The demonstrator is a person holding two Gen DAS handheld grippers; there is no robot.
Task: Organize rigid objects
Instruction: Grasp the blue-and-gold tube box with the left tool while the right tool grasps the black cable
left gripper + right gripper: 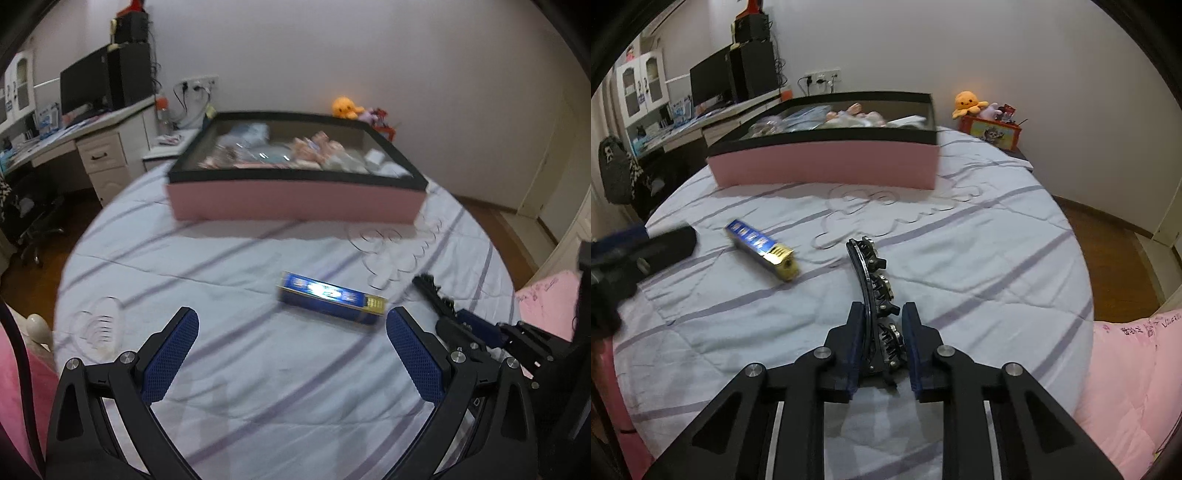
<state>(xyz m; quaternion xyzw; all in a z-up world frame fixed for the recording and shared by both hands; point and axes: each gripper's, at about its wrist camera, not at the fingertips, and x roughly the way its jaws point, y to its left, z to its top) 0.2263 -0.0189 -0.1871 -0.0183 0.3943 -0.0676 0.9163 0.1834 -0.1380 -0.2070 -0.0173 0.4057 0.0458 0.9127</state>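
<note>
We held the right gripper (pixel 881 336) pinched on a curved black hair clip (pixel 873 280), ready for the pink box (pixel 827 171) ahead; left gripper (pixel 291 347) spread, blue carton (pixel 330 302) just beyond.

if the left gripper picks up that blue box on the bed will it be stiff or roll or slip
The blue box looks flat-sided and long, so it likely won't roll. It probably stays stiff, since its edges look straight, though blur hides detail. Its top glares, so the surface may be slick against the pads. The soft quilt may let it sink if pushed.
</note>
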